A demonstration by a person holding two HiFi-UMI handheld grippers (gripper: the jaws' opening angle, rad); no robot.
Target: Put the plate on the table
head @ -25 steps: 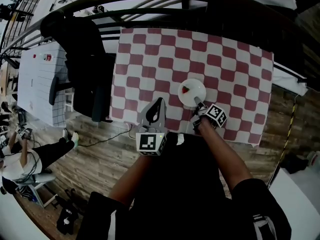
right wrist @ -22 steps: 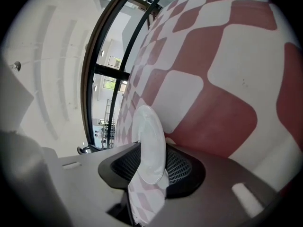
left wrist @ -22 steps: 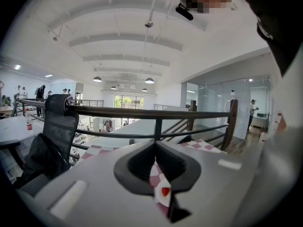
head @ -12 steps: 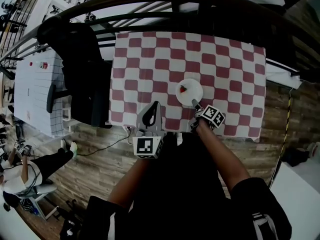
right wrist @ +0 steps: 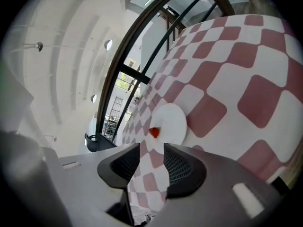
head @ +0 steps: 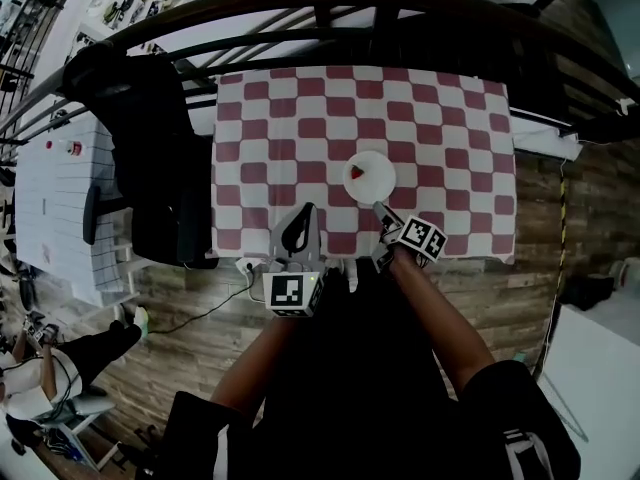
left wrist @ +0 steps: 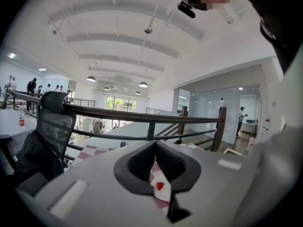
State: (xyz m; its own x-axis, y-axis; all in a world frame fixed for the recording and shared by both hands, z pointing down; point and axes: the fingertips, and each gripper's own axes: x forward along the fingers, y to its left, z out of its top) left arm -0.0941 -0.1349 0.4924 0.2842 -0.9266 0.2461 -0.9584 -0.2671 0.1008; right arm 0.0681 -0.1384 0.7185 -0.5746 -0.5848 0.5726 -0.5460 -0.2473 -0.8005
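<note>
Sitting on checked cloth, round white plate, right claw closing empty

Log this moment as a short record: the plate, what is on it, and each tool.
plate: white, round, lying flat on the checkered tablecloth
on plate: one small red item, toward its left side
right tool: jaws apart and closing, nothing between them, not touching the plate, just short of its near rim
left tool: jaws together, empty, at the cloth's near edge
task status: plate appears set down and released
</note>
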